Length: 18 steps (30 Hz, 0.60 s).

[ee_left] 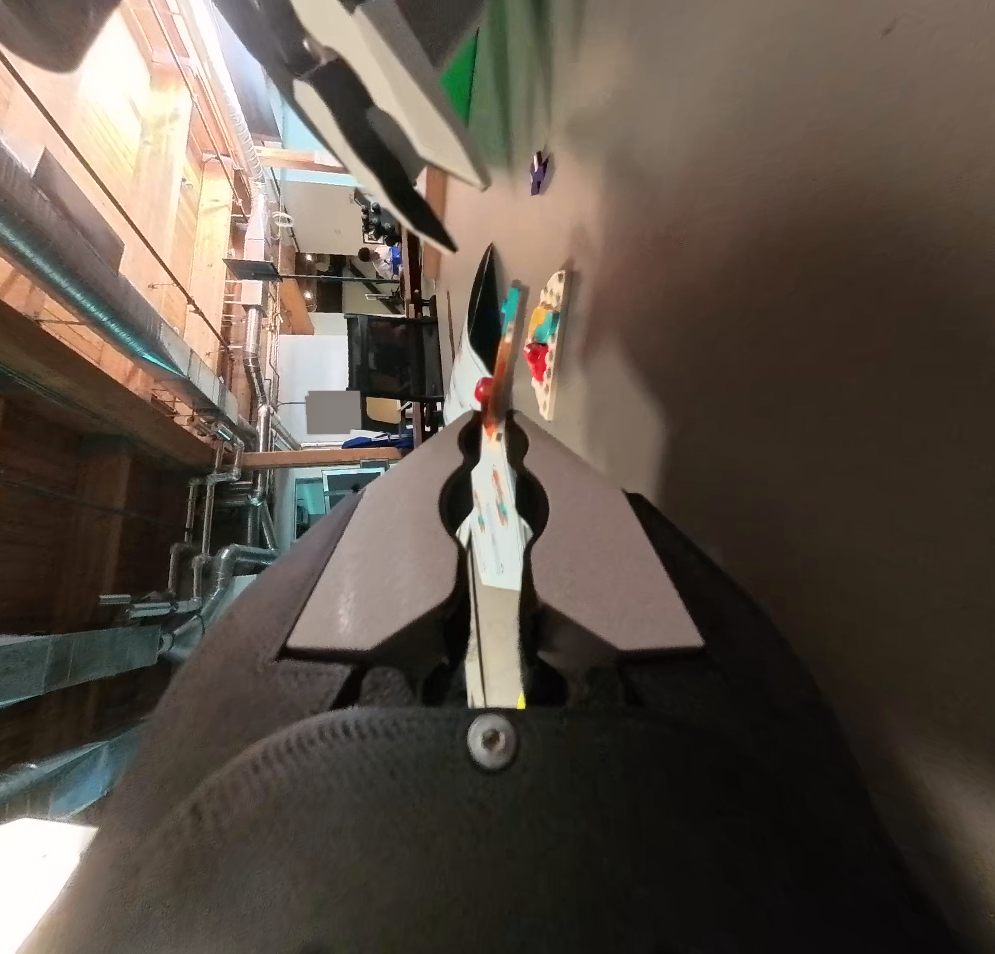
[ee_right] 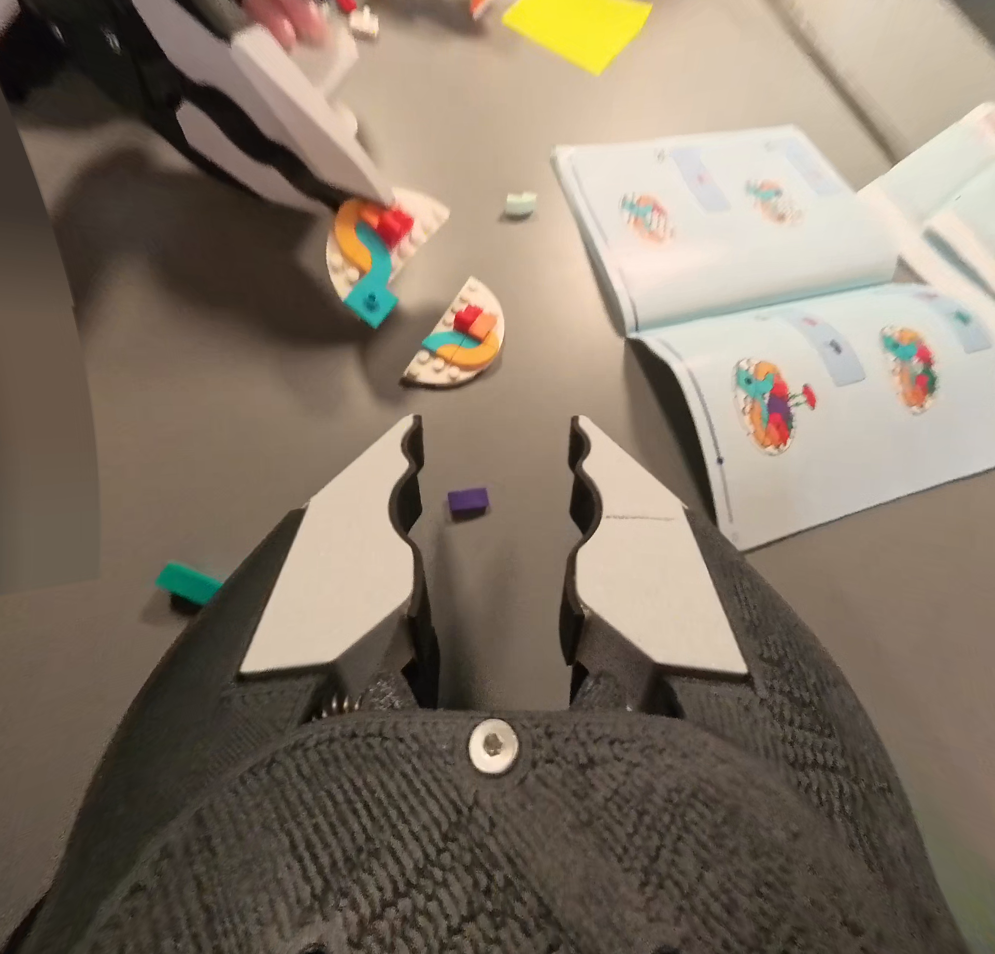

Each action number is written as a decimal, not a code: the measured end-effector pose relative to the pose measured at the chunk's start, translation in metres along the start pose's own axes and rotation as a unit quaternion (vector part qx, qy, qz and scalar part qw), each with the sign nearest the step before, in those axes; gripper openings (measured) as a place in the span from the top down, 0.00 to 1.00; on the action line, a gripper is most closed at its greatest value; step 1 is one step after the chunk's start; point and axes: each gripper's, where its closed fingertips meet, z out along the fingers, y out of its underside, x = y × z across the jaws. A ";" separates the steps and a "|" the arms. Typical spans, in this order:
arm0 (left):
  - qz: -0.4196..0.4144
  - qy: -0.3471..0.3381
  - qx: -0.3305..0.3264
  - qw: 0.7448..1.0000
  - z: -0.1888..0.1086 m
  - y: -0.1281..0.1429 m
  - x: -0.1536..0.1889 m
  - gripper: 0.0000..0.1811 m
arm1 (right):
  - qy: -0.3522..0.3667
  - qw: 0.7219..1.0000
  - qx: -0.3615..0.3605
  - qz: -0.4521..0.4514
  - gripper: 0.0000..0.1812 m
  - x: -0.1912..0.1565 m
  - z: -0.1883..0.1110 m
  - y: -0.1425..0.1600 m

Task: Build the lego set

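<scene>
Green brick [ee_right: 188, 582]: lies loose on the grey table [ee_right: 538, 120] at far left, partly hidden by the right gripper's body.

Left gripper [ee_right: 371, 196]: clenched on the rim of a white half-round plate [ee_right: 366, 260] that carries orange, teal and red pieces; seen edge-on in its own view, the plate runs between the fingers. A hand [ee_right: 285, 7] shows behind it, blurred.

Second half-plate [ee_right: 463, 341]: flat on the table just beside the held one, apart from it, with its own orange, teal and red pieces.

Purple brick [ee_right: 467, 500]: on the table, framed by the right gripper [ee_right: 495, 433], whose fingers stand spread and empty (likely the next pick).

Pale round piece [ee_right: 521, 205]: loose, between the plates and the booklet.

Instruction booklet [ee_right: 754, 260]: open at right, showing build diagrams.

Yellow sheet [ee_right: 579, 18]: far side of the table.

Risk: the thin plate is pinched by its edge, so it may twist or slip in the grip; a small low brick could skid away if the fingers close off-centre.

Writing: none legible; print is blurred.
</scene>
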 end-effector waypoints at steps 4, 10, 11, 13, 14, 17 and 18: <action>0.003 0.006 0.004 1.000 0.001 -0.002 0.002 0.96 | 0.027 0.998 0.062 -0.004 0.70 0.009 0.001 -0.016; 0.009 0.009 0.010 1.000 0.002 -0.004 0.005 0.96 | 0.186 0.969 0.145 -0.077 0.74 0.044 -0.009 -0.035; 0.009 0.010 0.011 1.000 0.002 -0.004 0.005 0.96 | 0.210 0.962 0.152 -0.091 0.75 0.048 -0.012 -0.035; 0.008 0.012 0.013 1.000 0.003 -0.004 0.006 0.96 | 0.245 0.950 0.158 -0.113 0.78 0.055 -0.014 -0.032; 0.008 0.012 0.013 1.000 0.003 -0.005 0.006 0.96 | 0.256 0.946 0.158 -0.119 0.79 0.059 -0.015 -0.031; 0.006 0.014 0.013 1.000 0.004 -0.004 0.007 0.96 | 0.266 0.943 0.165 -0.113 0.80 0.066 -0.015 -0.029; 0.006 0.015 0.013 1.000 0.004 -0.004 0.008 0.96 | 0.263 0.944 0.167 -0.107 0.80 0.067 -0.014 -0.028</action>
